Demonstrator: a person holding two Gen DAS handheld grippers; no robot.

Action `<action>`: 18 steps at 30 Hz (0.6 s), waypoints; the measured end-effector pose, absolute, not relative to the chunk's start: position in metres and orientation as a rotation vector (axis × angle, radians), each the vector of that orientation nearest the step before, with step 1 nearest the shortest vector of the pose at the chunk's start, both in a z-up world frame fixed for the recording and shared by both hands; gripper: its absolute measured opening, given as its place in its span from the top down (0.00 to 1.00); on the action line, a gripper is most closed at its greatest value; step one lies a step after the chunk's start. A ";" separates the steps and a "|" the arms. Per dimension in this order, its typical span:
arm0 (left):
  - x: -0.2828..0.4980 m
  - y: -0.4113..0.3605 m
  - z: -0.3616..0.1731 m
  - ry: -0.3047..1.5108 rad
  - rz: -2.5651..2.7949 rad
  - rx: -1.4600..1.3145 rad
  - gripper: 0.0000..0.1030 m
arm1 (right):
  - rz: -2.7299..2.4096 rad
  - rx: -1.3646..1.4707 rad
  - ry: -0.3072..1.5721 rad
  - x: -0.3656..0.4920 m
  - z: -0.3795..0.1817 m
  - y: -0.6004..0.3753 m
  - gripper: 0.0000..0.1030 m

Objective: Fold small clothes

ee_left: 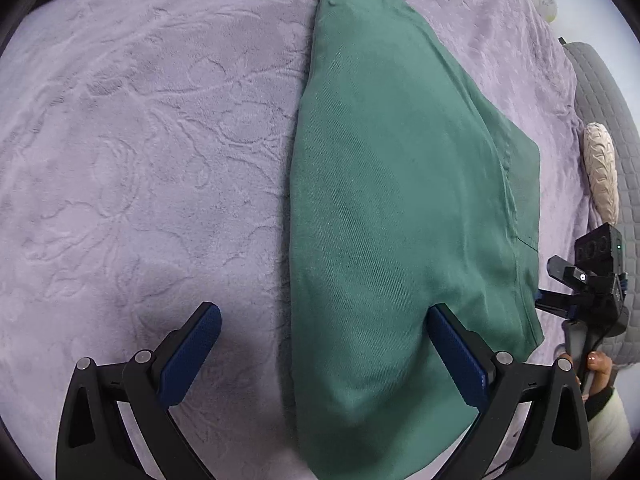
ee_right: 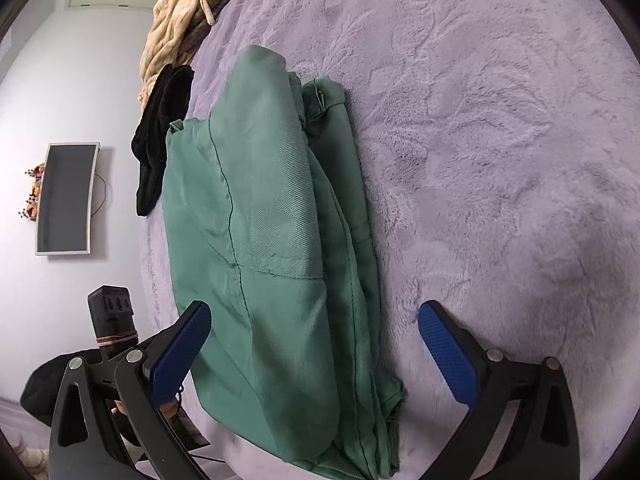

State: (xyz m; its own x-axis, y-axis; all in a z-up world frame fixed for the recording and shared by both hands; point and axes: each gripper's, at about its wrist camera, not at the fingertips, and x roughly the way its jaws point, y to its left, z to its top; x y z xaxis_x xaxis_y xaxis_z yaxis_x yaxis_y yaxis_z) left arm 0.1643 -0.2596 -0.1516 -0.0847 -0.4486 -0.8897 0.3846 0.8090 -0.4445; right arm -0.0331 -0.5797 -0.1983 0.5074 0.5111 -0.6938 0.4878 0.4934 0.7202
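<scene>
Two grippers: both hang over a folded green garment on a lilac bedcover, each held by a person.
Left gripper (ee_left: 324, 320): jaws spread wide, nothing between the blue pads (ee_left: 192, 356) but cloth lying below; one finger is over bare bedcover, the other over the garment's near end.
Green garment (ee_left: 400, 200): folded lengthwise into a long, layered shape, lying flat on the bedcover and running away from the left gripper; in the right wrist view (ee_right: 272, 240) its stacked layers and seams show, with loose edges along its right side.
Bedcover (ee_left: 140, 140): plush lilac fabric with an embossed leaf pattern, covering almost everything under the garment.
Right gripper (ee_right: 316, 328): jaws spread wide and holding nothing; its left finger is over the garment's near edge, its right finger over bare bedcover. From the left wrist view it shows at the far right edge (ee_left: 592, 284), gripped by a hand (ee_left: 596, 368).
Black cloth (ee_right: 160, 136): a dark piece lying just beside the garment's far left edge in the right wrist view.
Cream blanket (ee_right: 176, 32): bunched at the far edge of the bed beyond the black cloth.
Wall screen (ee_right: 66, 198): a dark framed panel on the pale wall, well apart from the bed.
</scene>
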 end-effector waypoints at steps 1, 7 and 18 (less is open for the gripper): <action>0.164 -0.262 -0.154 1.509 -0.707 -0.062 0.00 | 0.030 1.126 1.103 -0.030 -0.202 -0.581 0.00; 0.155 -0.298 -0.154 1.481 -0.788 -0.034 0.00 | 0.158 1.138 1.063 -0.004 -0.199 -0.576 0.00; 0.152 -0.333 -0.162 1.454 -0.823 0.028 0.03 | 0.185 1.241 1.013 0.012 -0.219 -0.580 0.01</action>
